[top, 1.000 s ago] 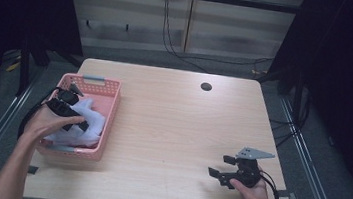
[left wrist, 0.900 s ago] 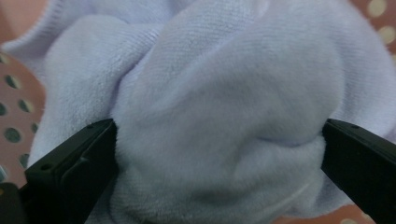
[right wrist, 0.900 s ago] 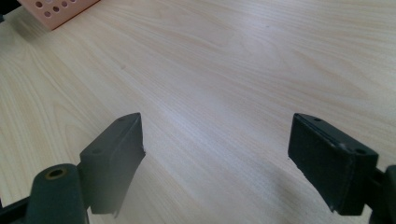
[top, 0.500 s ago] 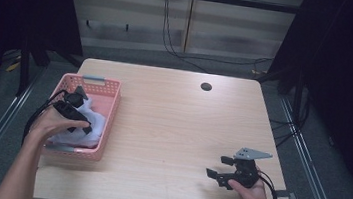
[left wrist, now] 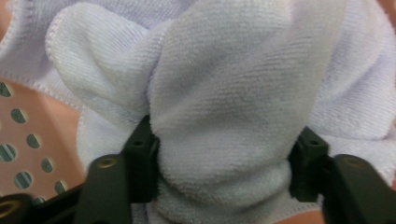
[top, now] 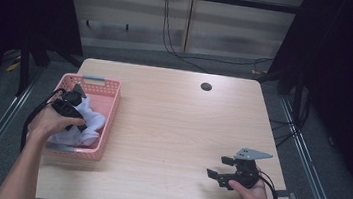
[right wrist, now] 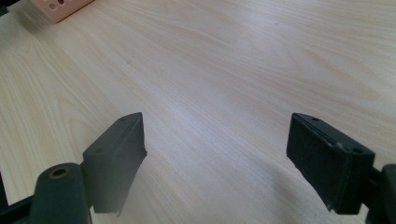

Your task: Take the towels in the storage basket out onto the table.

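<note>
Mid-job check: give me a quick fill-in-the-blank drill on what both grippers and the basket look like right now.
1. The left gripper has its fingers around a fold of white ____.
2. The towel lies in a ____ basket.
3. The right gripper is open over the bare ____ table.

Missing words: towel; pink; wooden

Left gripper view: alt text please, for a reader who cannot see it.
The left claw has just been closing on a bunched fold of white towel, its black pads pressing into both sides. Beneath the towel at the left lies the perforated pink basket floor.
</note>
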A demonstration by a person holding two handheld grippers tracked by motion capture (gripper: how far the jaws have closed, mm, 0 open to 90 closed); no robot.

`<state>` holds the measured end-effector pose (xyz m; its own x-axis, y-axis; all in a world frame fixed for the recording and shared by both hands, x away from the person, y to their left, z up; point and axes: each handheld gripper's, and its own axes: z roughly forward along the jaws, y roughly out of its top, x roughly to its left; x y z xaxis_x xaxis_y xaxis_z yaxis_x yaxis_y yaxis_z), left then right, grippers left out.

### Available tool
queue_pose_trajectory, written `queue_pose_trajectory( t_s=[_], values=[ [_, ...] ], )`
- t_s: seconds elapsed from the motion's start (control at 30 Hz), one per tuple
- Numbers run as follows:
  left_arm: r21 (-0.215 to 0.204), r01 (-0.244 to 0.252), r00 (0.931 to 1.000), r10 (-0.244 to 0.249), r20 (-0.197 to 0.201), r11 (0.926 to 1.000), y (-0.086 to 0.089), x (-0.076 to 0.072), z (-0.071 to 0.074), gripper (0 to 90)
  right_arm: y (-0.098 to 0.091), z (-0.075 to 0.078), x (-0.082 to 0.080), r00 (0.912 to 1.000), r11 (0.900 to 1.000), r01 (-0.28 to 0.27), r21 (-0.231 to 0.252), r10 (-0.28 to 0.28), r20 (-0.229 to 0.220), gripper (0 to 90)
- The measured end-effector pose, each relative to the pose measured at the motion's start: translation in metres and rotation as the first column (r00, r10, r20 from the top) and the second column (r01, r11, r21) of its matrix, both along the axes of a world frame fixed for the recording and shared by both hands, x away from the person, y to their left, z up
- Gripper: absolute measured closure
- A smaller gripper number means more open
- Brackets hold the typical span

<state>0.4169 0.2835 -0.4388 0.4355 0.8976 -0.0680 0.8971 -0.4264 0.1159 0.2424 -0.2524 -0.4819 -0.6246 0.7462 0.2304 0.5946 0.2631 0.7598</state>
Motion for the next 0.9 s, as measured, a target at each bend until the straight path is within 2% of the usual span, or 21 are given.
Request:
queue_pose_trajectory(
  t_s=[0.13, 0.2, 0.23, 0.27, 0.33, 0.4, 0.47, 0.57, 0.63, 0.7, 0.73, 0.9],
  values=[
    [-0.013, 0.024, 0.9996, -0.024, 0.019, 0.9996, 0.002, -0.002, 0.004, 51.5, 0.0, 0.0, 0.001, 1.0, 1.0, 0.0, -0.005, 0.0, 0.003, 19.3],
    [-0.012, 0.042, 0.9987, -0.042, 0.028, 0.999, 0.003, -0.003, 0.005, 53.8, -0.001, 0.0, 0.001, 1.0, 1.0, 0.003, -0.004, -0.003, 0.004, 19.4],
    [-0.021, 0.032, 0.999, -0.031, 0.032, 0.9993, 0.003, -0.003, 0.006, 54.9, -0.001, 0.0, 0.001, 1.0, 1.0, 0.007, -0.005, -0.007, 0.001, 19.4],
    [-0.03, 0.042, 0.9986, -0.041, 0.034, 0.9987, 0.006, -0.003, 0.007, 55.7, -0.001, 0.0, 0.001, 1.0, 1.0, 0.005, -0.007, -0.005, 0.002, 19.4],
    [-0.041, 0.032, 0.9984, -0.03, 0.047, 0.9986, 0.008, -0.005, 0.009, 56.6, -0.001, 0.0, 0.002, 0.9999, 0.9999, 0.012, -0.004, -0.012, 0.002, 19.4],
    [-0.046, 0.048, 0.9973, -0.045, 0.057, 0.9978, 0.009, -0.007, 0.01, 57.2, -0.001, 0.0, 0.002, 0.9999, 0.9999, 0.012, -0.005, -0.012, 0.001, 19.3],
    [-0.054, 0.036, 0.9978, -0.033, 0.058, 0.9979, 0.01, -0.008, 0.011, 57.0, -0.001, 0.0, 0.002, 0.9999, 0.9999, 0.014, -0.005, -0.014, -0.002, 19.1],
    [-0.063, 0.054, 0.9964, -0.05, 0.069, 0.9965, 0.011, -0.009, 0.016, 56.7, -0.001, 0.0, 0.002, 0.9999, 0.9999, 0.015, -0.005, -0.015, -0.002, 19.2],
    [-0.085, 0.046, 0.996, -0.039, 0.08, 0.9954, 0.011, -0.01, 0.021, 56.7, -0.001, 0.0, 0.002, 0.9999, 0.9999, 0.013, -0.006, -0.013, 0.001, 19.2],
    [-0.085, 0.051, 0.9943, -0.043, 0.097, 0.995, 0.01, -0.01, 0.025, 56.7, -0.001, 0.0, 0.002, 0.9999, 0.9999, 0.014, -0.006, -0.014, -0.002, 19.3],
    [-0.092, 0.052, 0.9952, -0.044, 0.088, 0.9945, 0.01, -0.01, 0.028, 56.7, -0.001, 0.0, 0.002, 0.9999, 0.9999, 0.012, -0.006, -0.012, 0.003, 19.2],
    [-0.109, 0.056, 0.9928, -0.043, 0.112, 0.9924, 0.014, -0.012, 0.041, 56.5, -0.002, 0.001, 0.001, 0.9999, 0.9999, 0.015, -0.003, -0.015, -0.002, 19.3]
  ],
)
